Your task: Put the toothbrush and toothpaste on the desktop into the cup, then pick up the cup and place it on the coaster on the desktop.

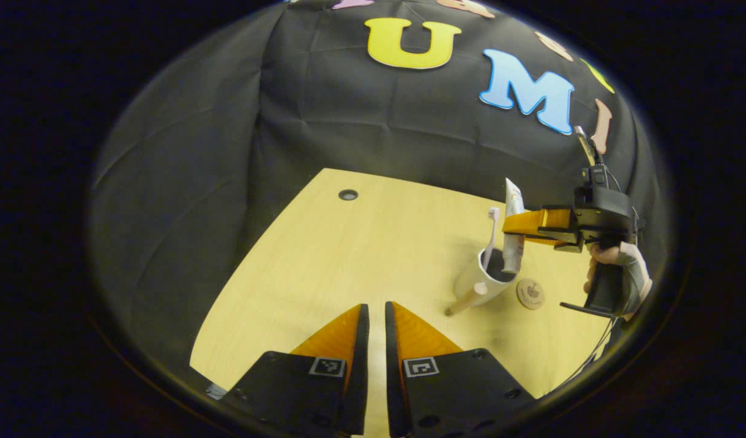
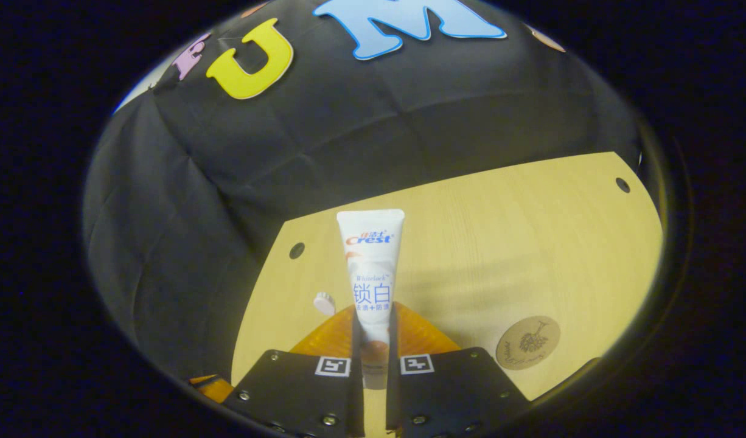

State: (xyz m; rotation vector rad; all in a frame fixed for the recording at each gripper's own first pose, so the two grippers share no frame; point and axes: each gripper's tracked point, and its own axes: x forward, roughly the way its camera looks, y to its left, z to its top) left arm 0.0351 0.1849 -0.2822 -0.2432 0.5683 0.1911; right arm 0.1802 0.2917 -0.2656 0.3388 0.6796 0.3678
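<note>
Wood desktop: pale, spanned centre to lower right of left gripper view.
Left gripper: bottom centre, jaws nearly closed, nothing between them.
Toothbrush: right of centre, stood in white cup, head up.
Toothpaste: lower end inside cup.
Coaster: just right of cup, bare.
Right gripper: clamped on toothpaste, tube upright, a hand on its grip.

surface: pale wood grain, bare at centre | grommet hole: round, dark, near far edge | second hole: right corner in right gripper view | booth wall: black cloth, creased, behind surface
</note>
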